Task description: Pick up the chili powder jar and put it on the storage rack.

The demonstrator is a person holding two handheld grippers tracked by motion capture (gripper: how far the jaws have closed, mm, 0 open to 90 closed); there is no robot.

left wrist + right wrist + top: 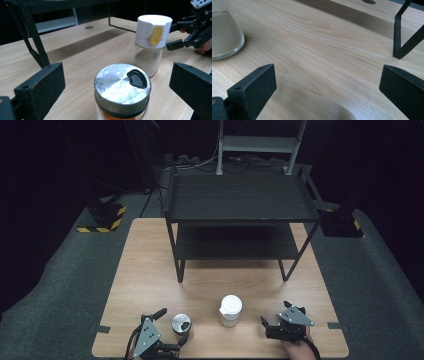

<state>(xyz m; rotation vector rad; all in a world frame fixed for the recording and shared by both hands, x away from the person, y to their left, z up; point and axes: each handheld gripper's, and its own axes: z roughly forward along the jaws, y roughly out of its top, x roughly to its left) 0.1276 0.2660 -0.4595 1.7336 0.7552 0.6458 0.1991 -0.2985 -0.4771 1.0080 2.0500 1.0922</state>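
Note:
A glass jar with a metal lid (181,322) and orange contents stands near the table's front edge. My left gripper (171,326) is open, one jaw on either side of this jar (122,87) without touching it. To the jar's right stands a taller jar with a white cap (230,310), a yellow tab on the cap and pale powder inside (151,50). My right gripper (276,313) rests open at the front right, a short way right of the white-capped jar, with nothing between its jaws (328,82). The jar's glass base (224,32) shows at the left of the right gripper view.
A black two-tier shelf rack (240,200) stands on the far half of the wooden table (150,270); one of its legs (407,37) is ahead of my right gripper. Bare wood lies between the rack and the jars.

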